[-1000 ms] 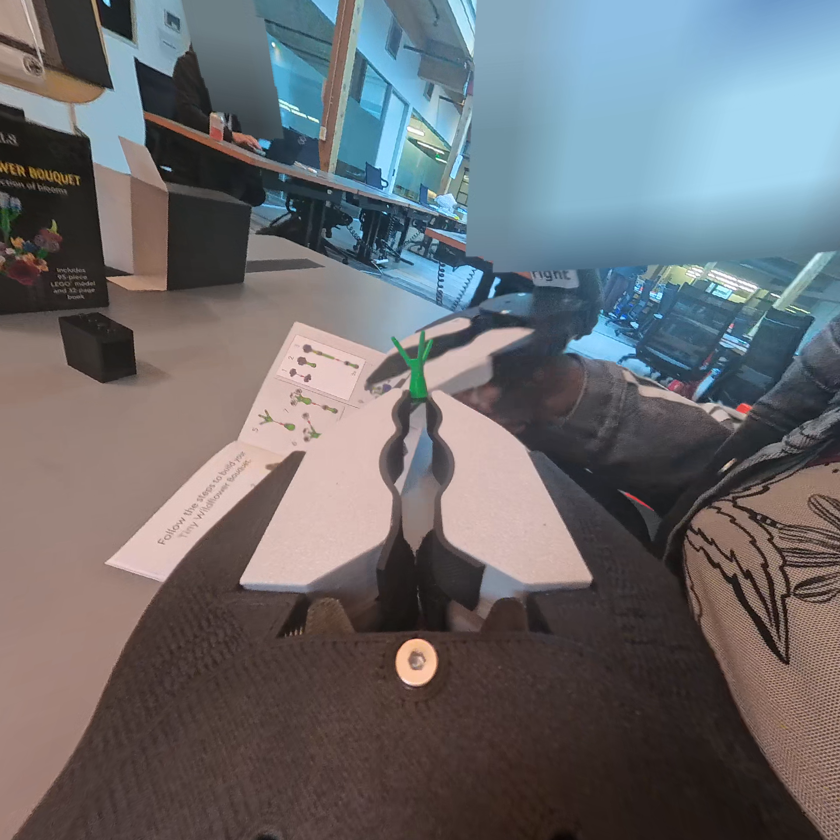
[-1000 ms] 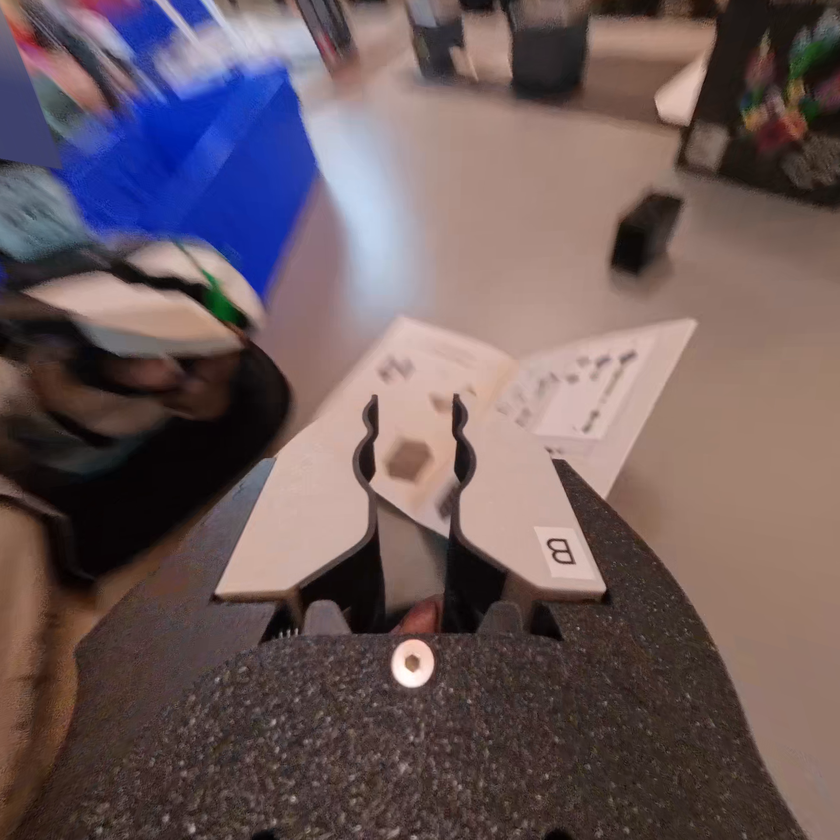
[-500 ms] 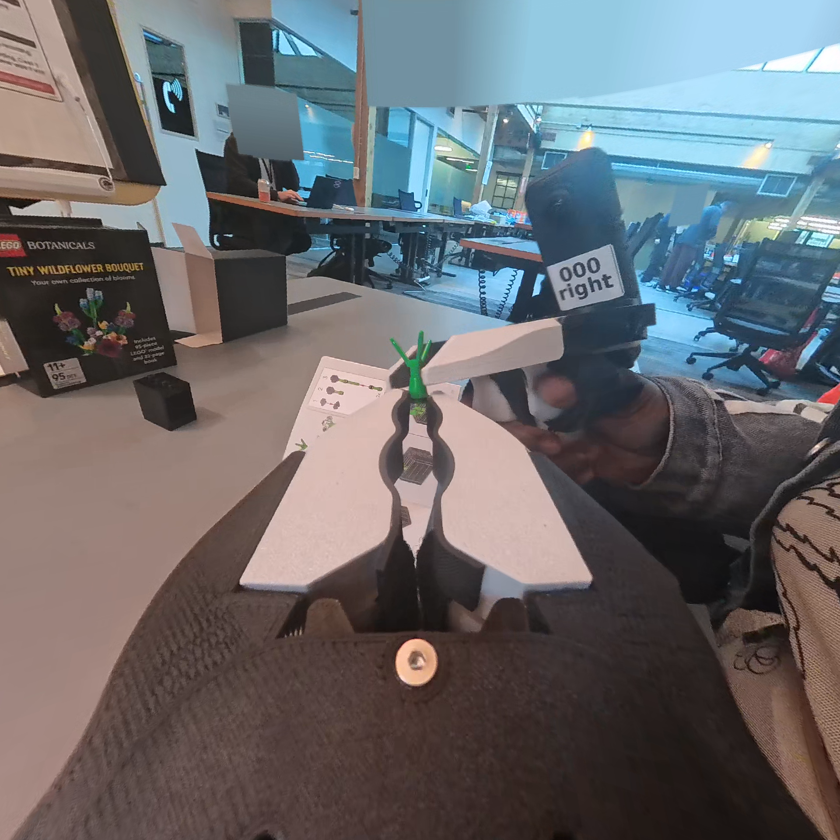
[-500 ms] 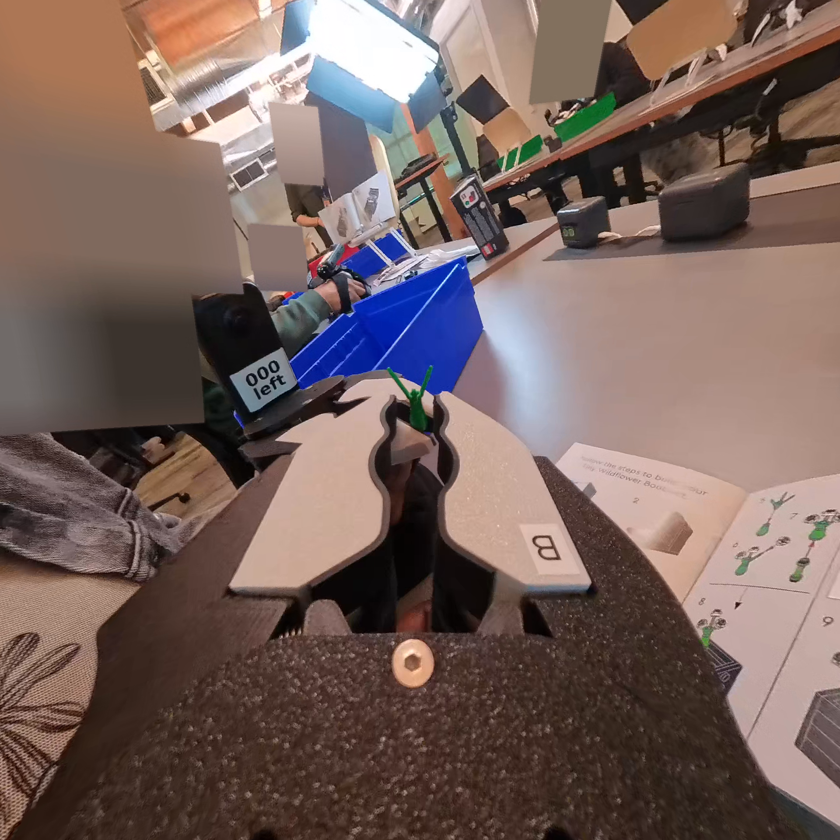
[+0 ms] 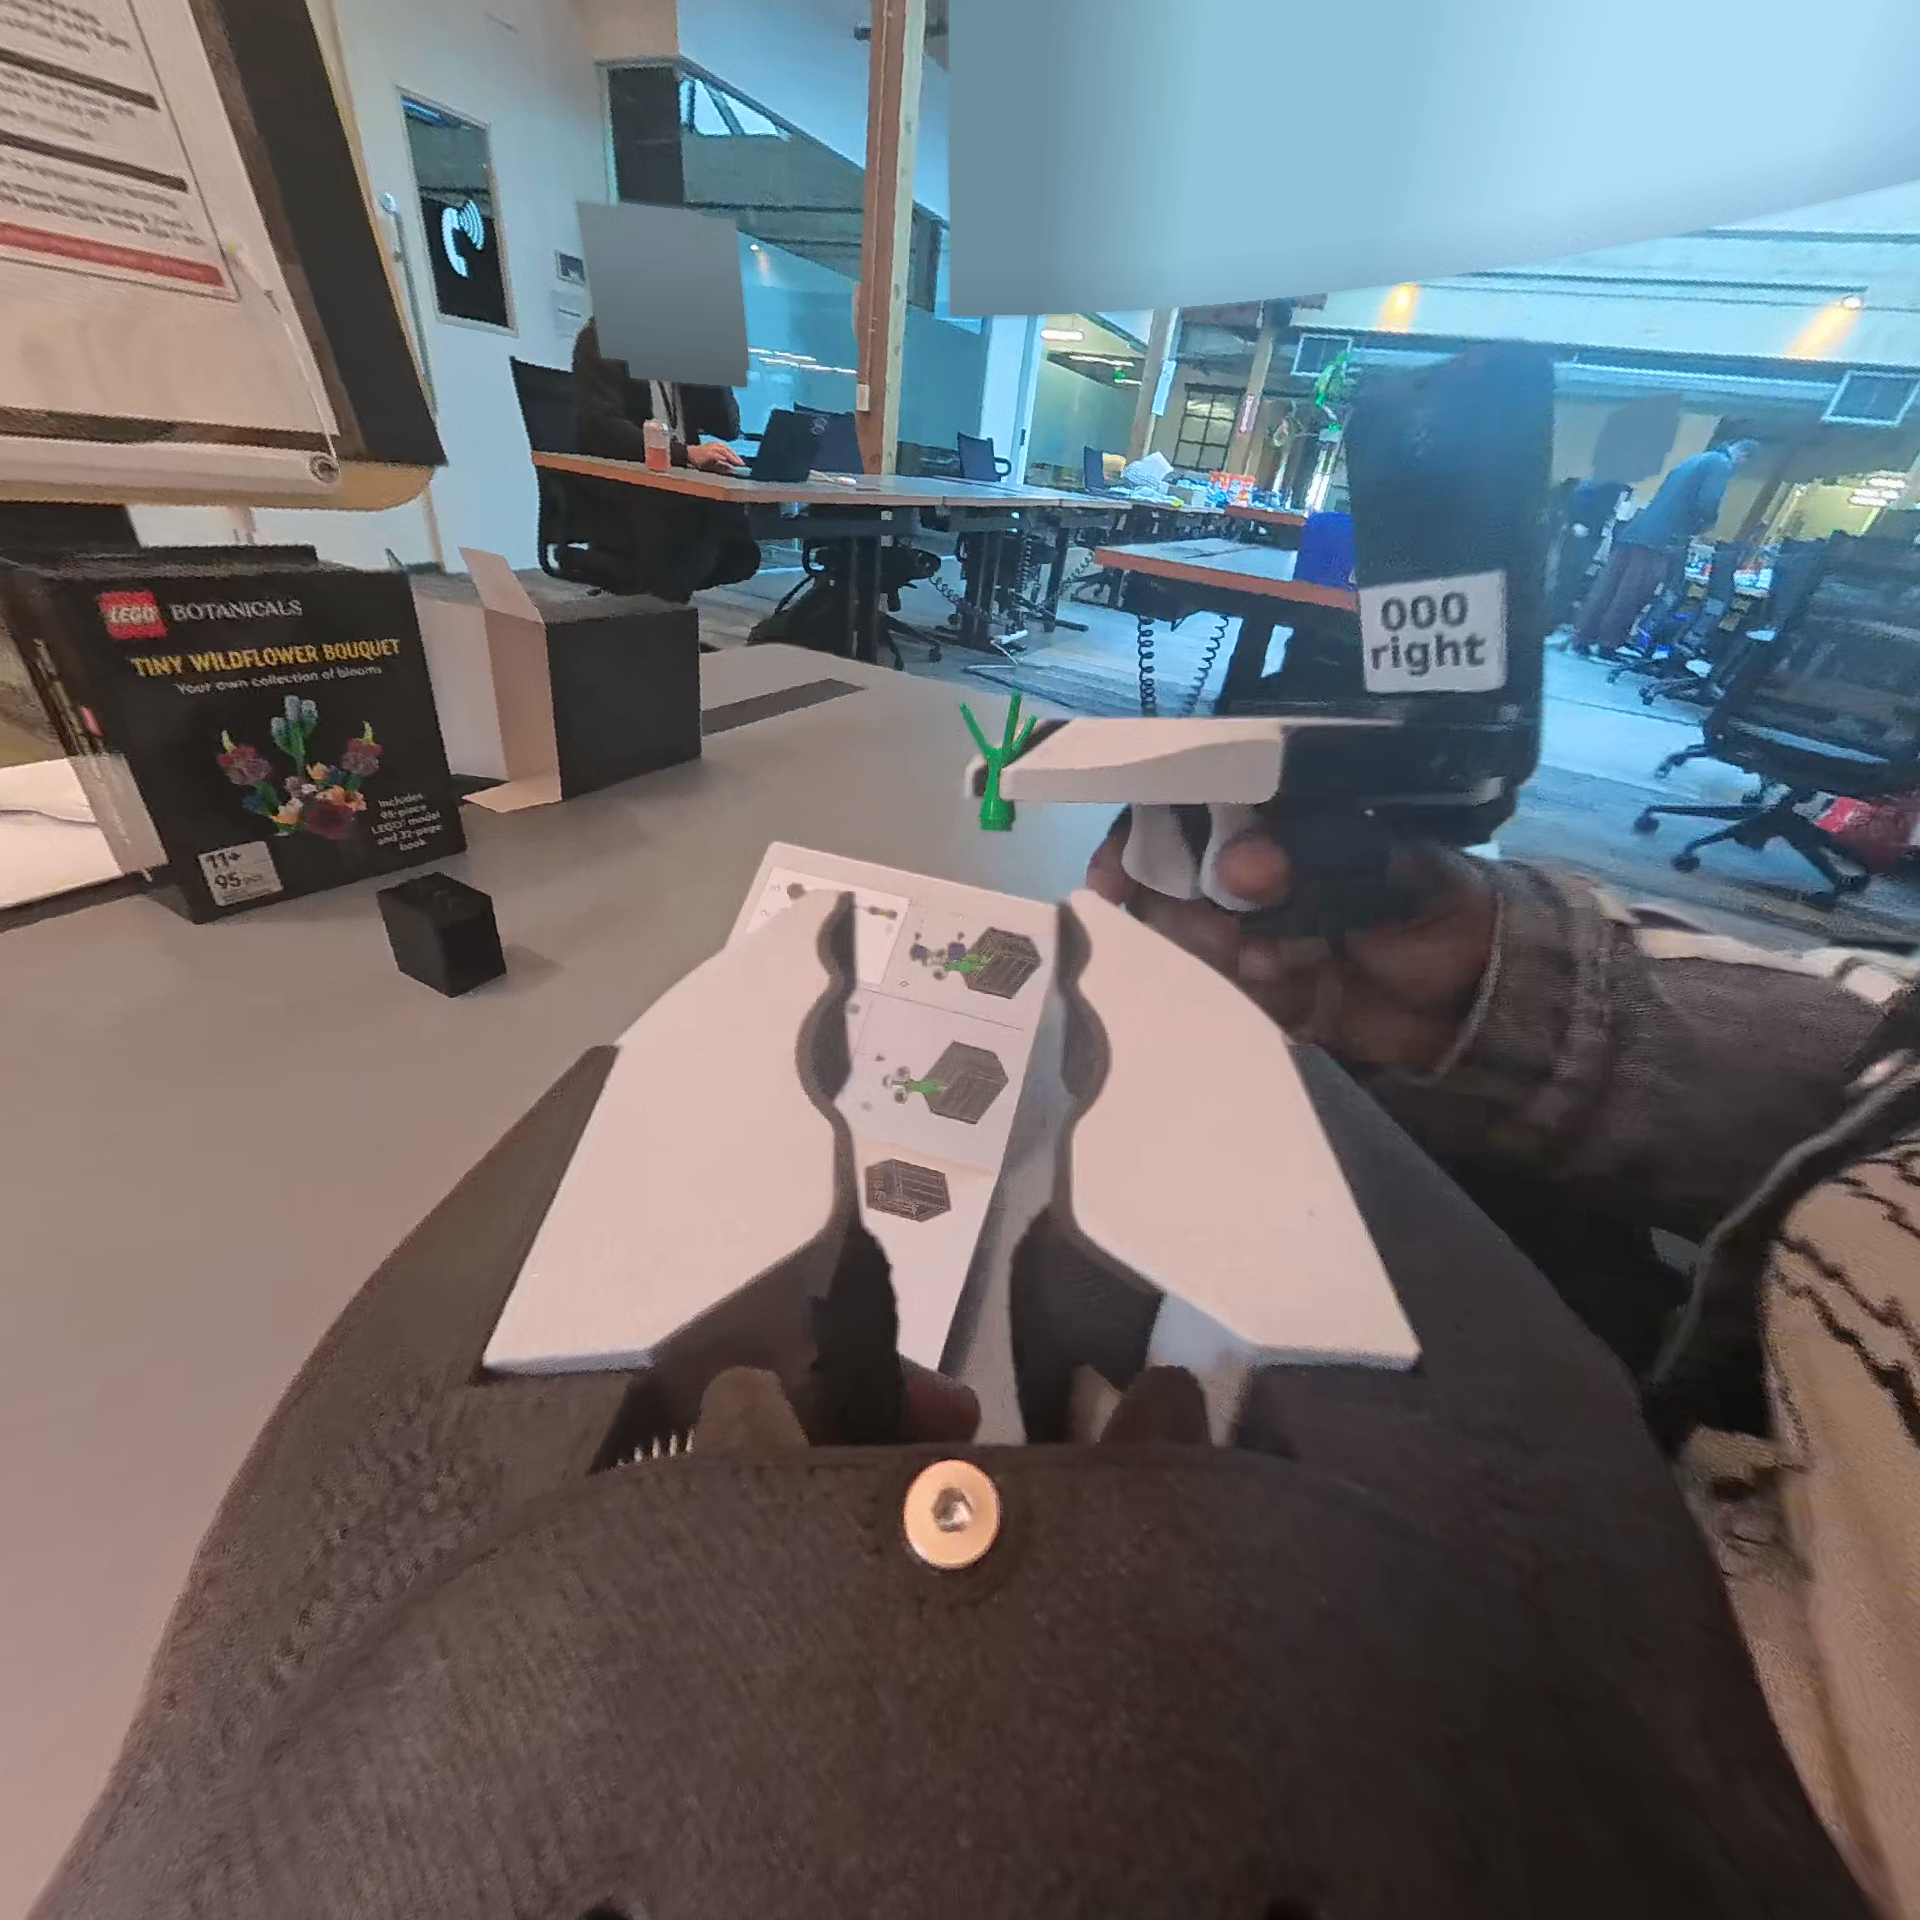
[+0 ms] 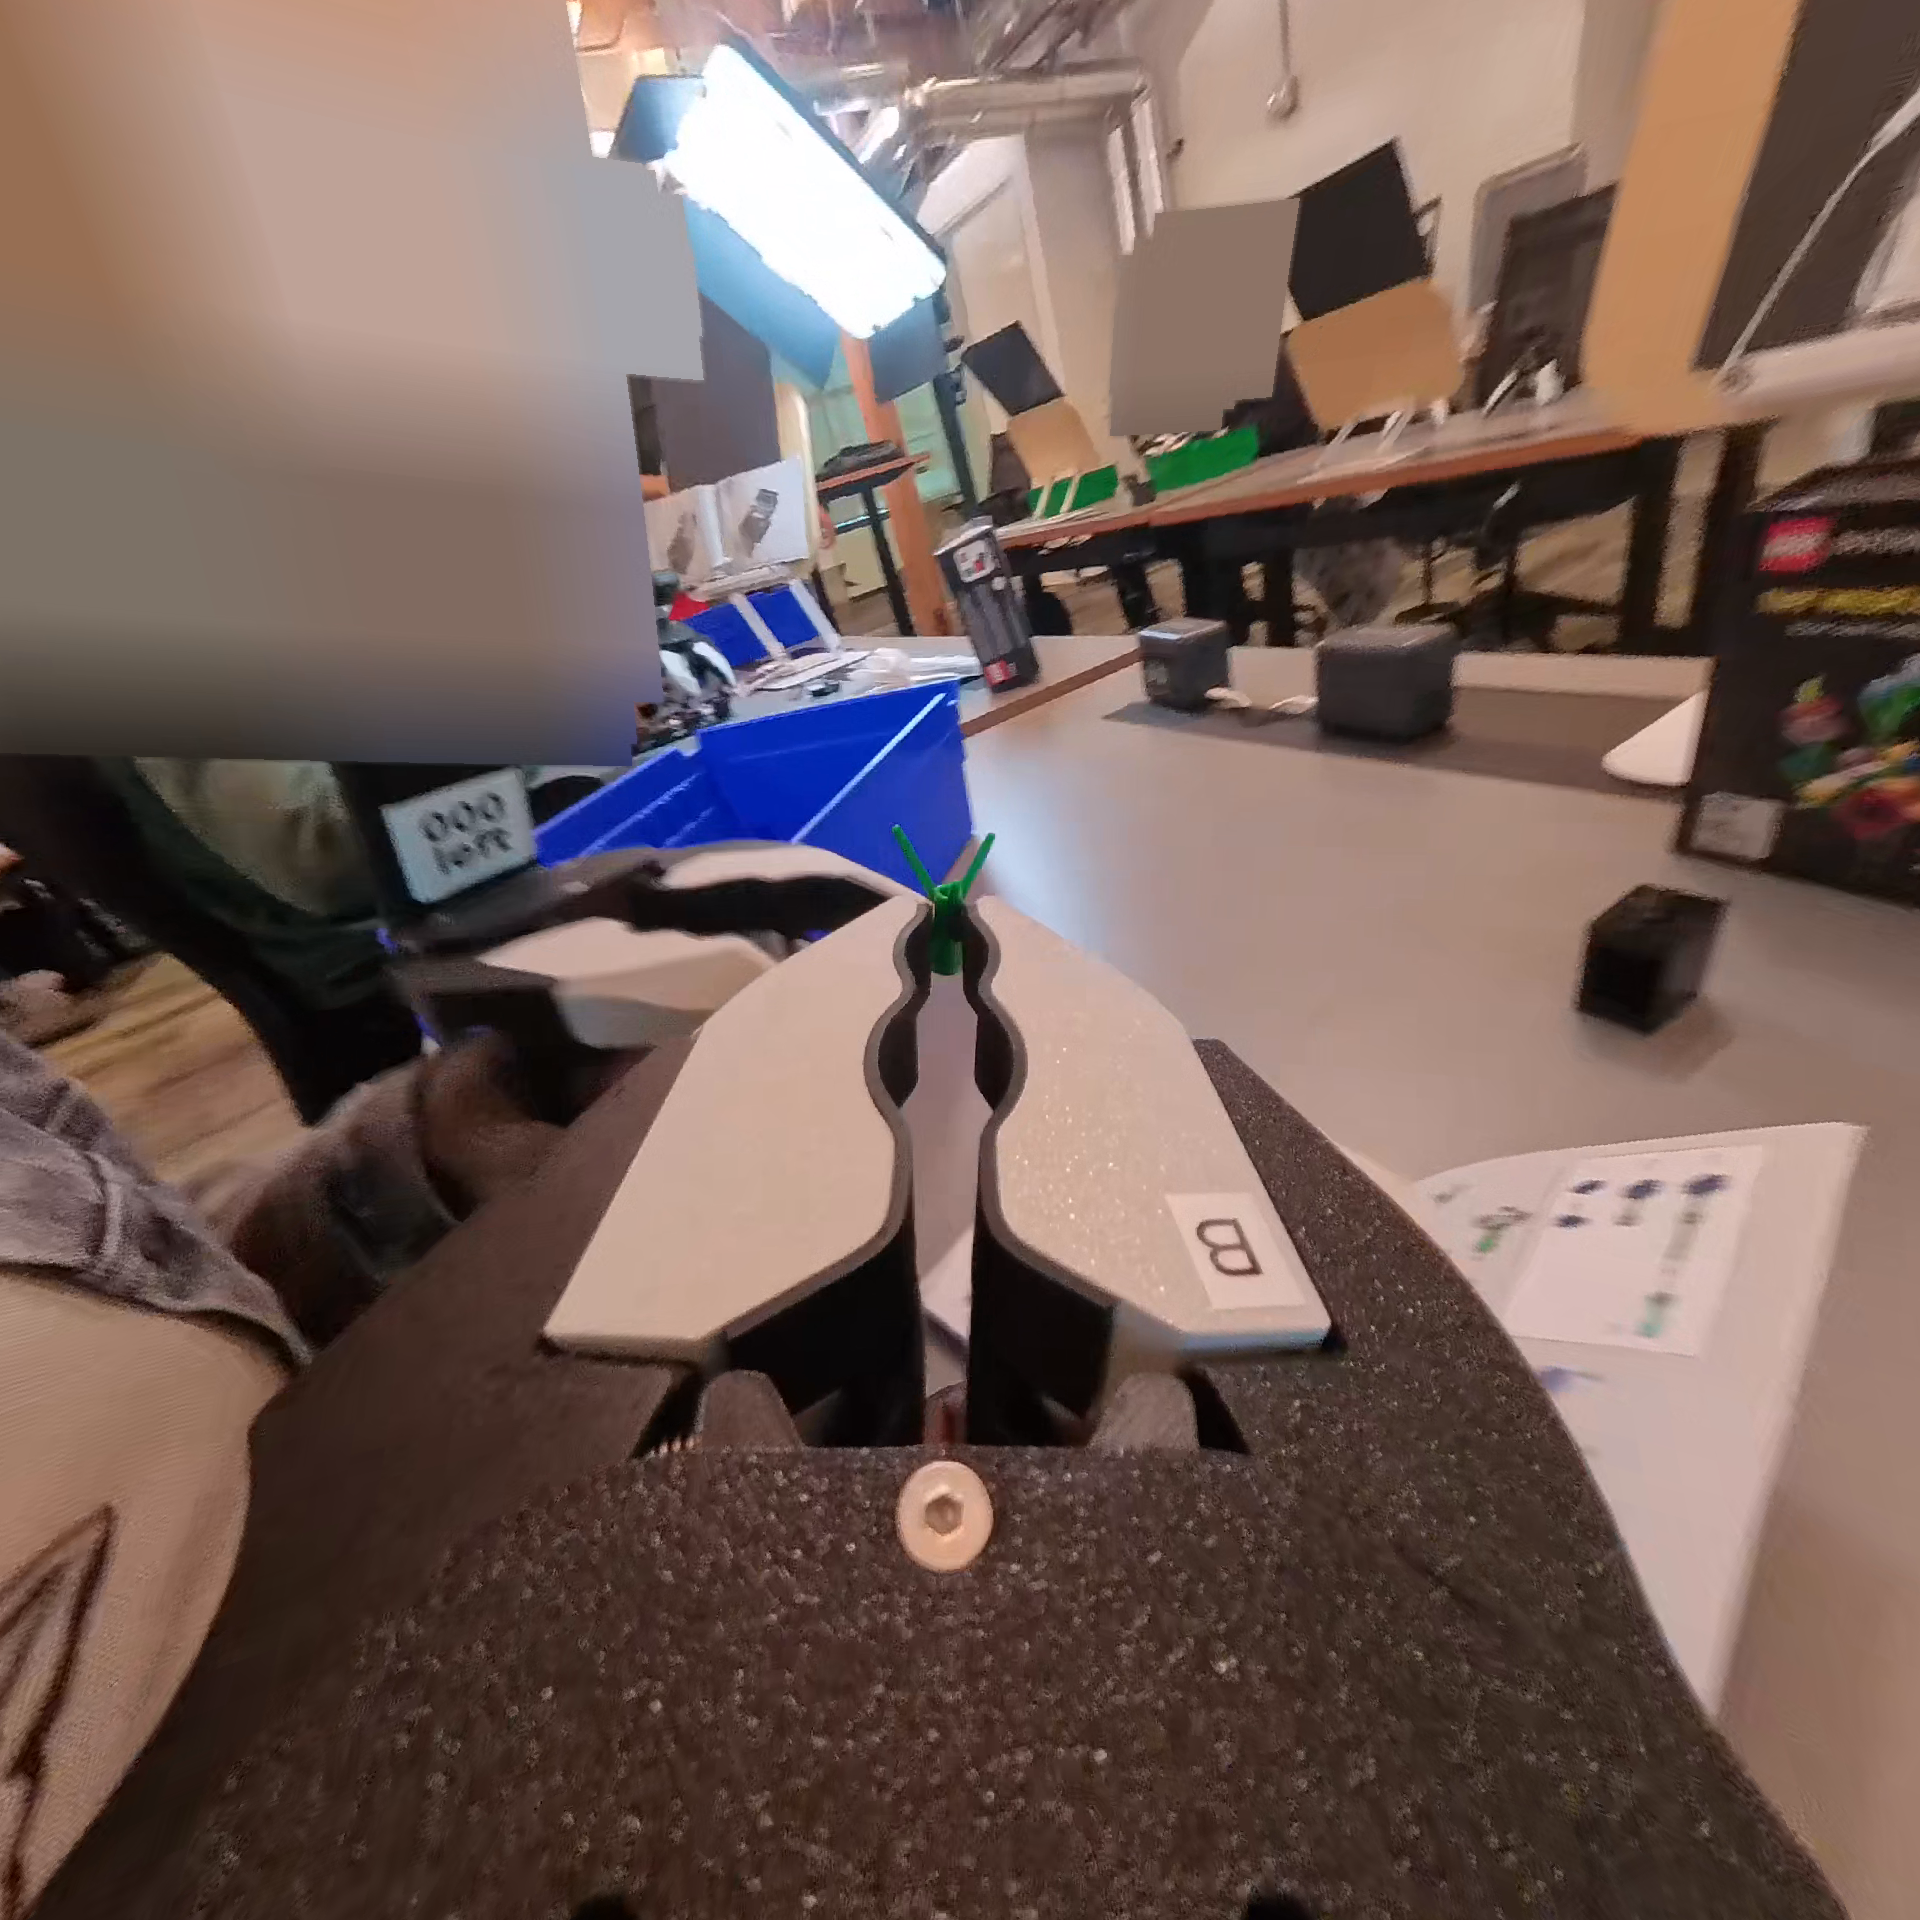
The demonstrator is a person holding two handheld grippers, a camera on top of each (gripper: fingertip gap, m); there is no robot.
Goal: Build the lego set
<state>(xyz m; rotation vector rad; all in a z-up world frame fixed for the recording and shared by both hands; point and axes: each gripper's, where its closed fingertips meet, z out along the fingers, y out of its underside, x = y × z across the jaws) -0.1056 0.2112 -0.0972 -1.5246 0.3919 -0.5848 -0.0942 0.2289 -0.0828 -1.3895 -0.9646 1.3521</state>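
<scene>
A small green lego stem piece (image 5: 994, 764) with forked prongs is held upright in my right gripper (image 6: 945, 925), which is shut on it at the fingertips; the piece also shows in the right wrist view (image 6: 943, 904). In the left wrist view the right gripper (image 5: 1003, 774) hovers above the table, just beyond my left gripper (image 5: 951, 920). My left gripper is open and empty, and the open instruction booklet (image 5: 935, 1029) shows between its fingers. A small black lego cube (image 5: 442, 932) sits on the grey table, also in the right wrist view (image 6: 1647, 956).
The black lego set box (image 5: 255, 727) stands at the back left, with an open black carton (image 5: 613, 701) behind it. Blue bins (image 6: 821, 779) sit at the table's far side. The booklet (image 6: 1621, 1309) lies on the grey table (image 5: 208, 1091). A person's sleeve (image 5: 1621, 1049) is at the right. Both grippers' tips are close together, under 4 cm apart. The small black lego cube (image 5: 442, 932) is about 25 cm from both grippers' fingertips. It turns up in the right wrist view (image 6: 1606, 944) as well.
My left gripper has opened and let go of the green stem. My right gripper has closed on it and now holds it above the table, away from the left fingers.
</scene>
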